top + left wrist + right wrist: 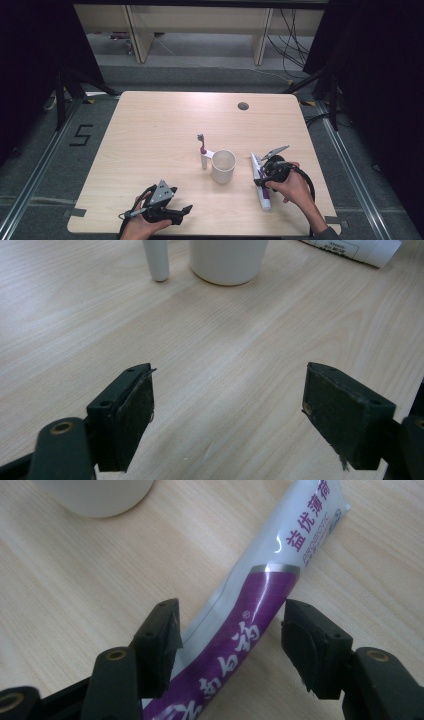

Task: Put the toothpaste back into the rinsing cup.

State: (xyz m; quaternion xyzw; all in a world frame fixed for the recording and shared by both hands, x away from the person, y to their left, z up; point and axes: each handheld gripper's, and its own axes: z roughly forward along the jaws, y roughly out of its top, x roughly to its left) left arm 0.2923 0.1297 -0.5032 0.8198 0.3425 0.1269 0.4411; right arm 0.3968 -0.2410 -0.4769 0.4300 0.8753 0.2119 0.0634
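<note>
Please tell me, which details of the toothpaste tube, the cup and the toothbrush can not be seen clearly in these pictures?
- Toothpaste tube: its cap end is cut off by the bottom edge of the right gripper view; in the high view the right hand-held gripper partly covers it.
- Cup: its rim is cut off by the top edge of the left gripper view.
- Toothbrush: its bristles are too small in the high view.

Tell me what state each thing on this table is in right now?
Toothpaste tube: lying flat on the table, between the right gripper's open jaws.
Cup: upright.
Toothbrush: standing upright beside the cup.
Right gripper: open, astride the tube.
Left gripper: open, nothing between its jaws.
</note>
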